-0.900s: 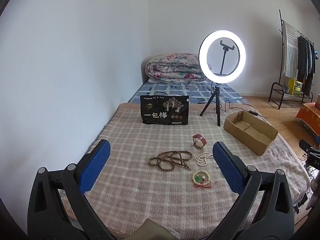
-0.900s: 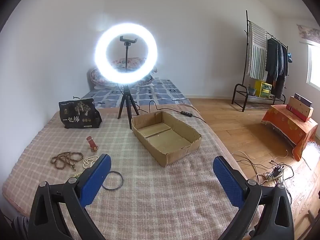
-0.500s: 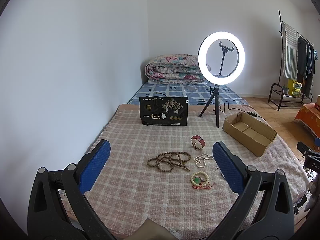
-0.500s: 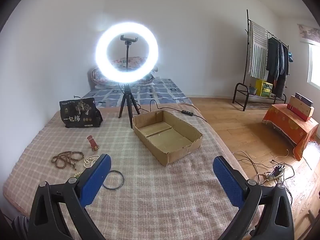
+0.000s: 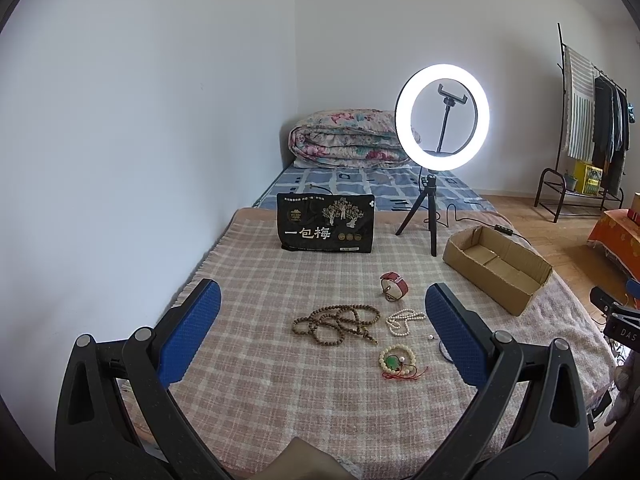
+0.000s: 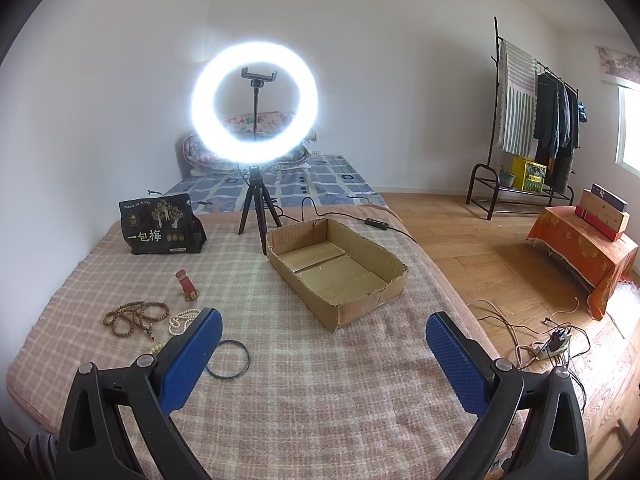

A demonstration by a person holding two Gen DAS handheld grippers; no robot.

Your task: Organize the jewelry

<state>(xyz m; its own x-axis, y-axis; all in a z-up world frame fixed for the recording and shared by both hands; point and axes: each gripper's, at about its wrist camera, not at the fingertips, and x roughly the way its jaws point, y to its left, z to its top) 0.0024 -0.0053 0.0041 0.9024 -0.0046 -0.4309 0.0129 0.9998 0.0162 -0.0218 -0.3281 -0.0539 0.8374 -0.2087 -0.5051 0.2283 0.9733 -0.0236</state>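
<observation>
**Beads on a checked blanket, both grippers empty**

The soft checked blanket (image 5: 248, 392) covers the bed. On it lie a long string of round brown wooden beads (image 5: 338, 322), a small white pearl strand (image 5: 402, 319), a cream bead bracelet (image 5: 396, 362) with a green stone and red cord, a red leather watch (image 5: 394, 286) and a thin black ring bangle (image 6: 228, 359). The open cardboard box (image 6: 340, 266) sits well apart from them, empty, with rough cut edges. The left gripper (image 5: 320, 328) and right gripper (image 6: 324, 340) hover above the blanket, jaws wide apart, bumpy blue pads holding nothing.
</observation>
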